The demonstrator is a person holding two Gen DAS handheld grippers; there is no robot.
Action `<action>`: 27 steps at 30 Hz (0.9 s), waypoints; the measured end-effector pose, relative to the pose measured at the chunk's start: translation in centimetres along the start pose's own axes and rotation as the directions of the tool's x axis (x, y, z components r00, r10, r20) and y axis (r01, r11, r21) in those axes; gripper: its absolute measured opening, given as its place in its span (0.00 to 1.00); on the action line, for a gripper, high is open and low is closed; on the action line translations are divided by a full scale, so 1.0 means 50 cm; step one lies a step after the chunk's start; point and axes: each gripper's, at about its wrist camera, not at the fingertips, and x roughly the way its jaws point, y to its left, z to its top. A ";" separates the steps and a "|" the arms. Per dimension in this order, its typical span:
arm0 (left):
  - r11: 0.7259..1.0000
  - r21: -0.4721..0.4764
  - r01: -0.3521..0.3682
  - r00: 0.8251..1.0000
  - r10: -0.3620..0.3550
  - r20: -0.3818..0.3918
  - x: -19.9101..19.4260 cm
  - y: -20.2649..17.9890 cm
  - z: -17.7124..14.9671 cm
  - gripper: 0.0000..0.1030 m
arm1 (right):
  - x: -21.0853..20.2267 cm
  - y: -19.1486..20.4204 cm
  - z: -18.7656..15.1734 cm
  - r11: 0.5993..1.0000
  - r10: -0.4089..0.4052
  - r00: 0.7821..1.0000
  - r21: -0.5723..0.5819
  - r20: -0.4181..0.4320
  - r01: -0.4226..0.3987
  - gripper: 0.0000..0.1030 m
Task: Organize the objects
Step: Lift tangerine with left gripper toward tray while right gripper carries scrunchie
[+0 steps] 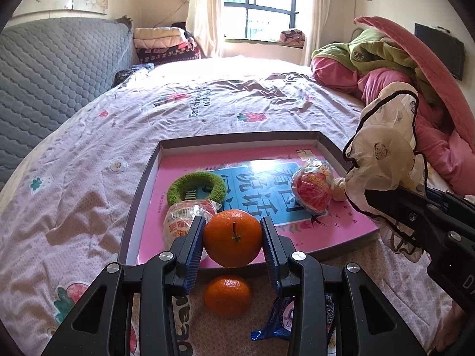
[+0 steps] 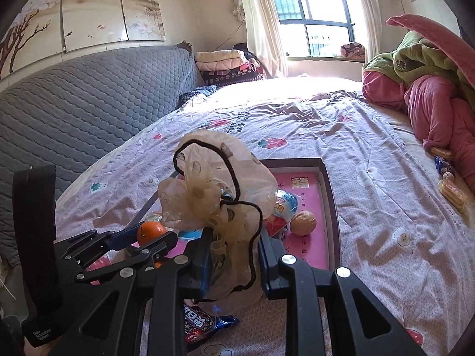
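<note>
My left gripper [image 1: 233, 237] is shut on an orange mandarin [image 1: 232, 238] and holds it above the near edge of the pink-bottomed tray [image 1: 142, 190]. A second mandarin [image 1: 227, 296] lies on the bed just before the tray. My right gripper [image 2: 234, 255] is shut on a sheer cream hair scrunchie with black trim [image 2: 213, 195], held over the tray [image 2: 329, 184]; the scrunchie also shows in the left wrist view [image 1: 383, 154]. The tray holds a green fuzzy ring [image 1: 196, 187], two wrapped snacks [image 1: 313, 187] [image 1: 181, 222] and a walnut [image 2: 303, 222].
A blue snack packet [image 2: 204, 323] lies on the floral bedsheet by the tray's near edge. Wafer snacks [image 2: 452, 192] lie at the right by a pile of pink and green quilts [image 2: 430, 89]. A grey padded headboard [image 2: 89, 103] runs along the left.
</note>
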 end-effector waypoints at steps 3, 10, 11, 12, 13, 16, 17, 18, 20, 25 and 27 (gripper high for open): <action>1.000 -0.003 -0.007 1.000 0.007 0.013 -0.001 -0.001 0.005 0.38 | -0.006 0.001 0.005 1.000 -0.010 1.000 -0.004 0.022 0.010 0.25; 1.000 -0.005 -0.020 0.999 0.021 0.030 0.003 -0.003 0.014 0.38 | -0.011 0.005 0.016 1.000 -0.014 0.998 -0.019 0.058 0.015 0.25; 1.000 -0.004 -0.022 0.999 0.022 0.031 0.004 -0.005 0.015 0.38 | -0.012 0.005 0.019 1.000 -0.022 0.997 -0.020 0.068 0.023 0.25; 1.000 -0.006 -0.024 0.999 0.024 0.033 0.005 -0.005 0.015 0.38 | -0.013 0.005 0.020 0.999 -0.027 0.997 -0.023 0.074 0.029 0.25; 1.000 -0.006 -0.025 0.999 0.026 0.034 0.006 -0.006 0.017 0.38 | -0.014 0.004 0.022 0.999 -0.027 0.997 -0.022 0.075 0.028 0.25; 1.000 -0.008 -0.031 0.999 0.031 0.036 0.011 -0.011 0.020 0.38 | -0.018 -0.002 0.026 1.000 -0.018 0.997 -0.009 0.080 0.018 0.25; 1.000 -0.011 -0.030 0.999 0.030 0.036 0.013 -0.012 0.021 0.38 | -0.018 -0.003 0.027 1.000 -0.023 0.996 -0.009 0.082 0.024 0.25; 0.999 -0.012 -0.030 0.999 0.031 0.036 0.014 -0.013 0.022 0.38 | -0.017 -0.005 0.027 1.000 -0.025 0.996 -0.010 0.081 0.025 0.25; 0.999 -0.016 -0.031 0.999 0.031 0.041 0.016 -0.016 0.026 0.38 | -0.017 -0.009 0.029 1.000 -0.027 0.996 -0.004 0.081 0.027 0.25; 0.999 -0.019 -0.026 0.999 0.026 0.042 0.023 -0.024 0.032 0.38 | -0.020 -0.020 0.035 0.999 -0.038 0.995 0.000 0.097 0.038 0.25; 0.999 -0.022 -0.027 0.999 0.027 0.045 0.026 -0.026 0.034 0.38 | -0.022 -0.022 0.038 0.999 -0.049 0.993 -0.001 0.107 0.049 0.25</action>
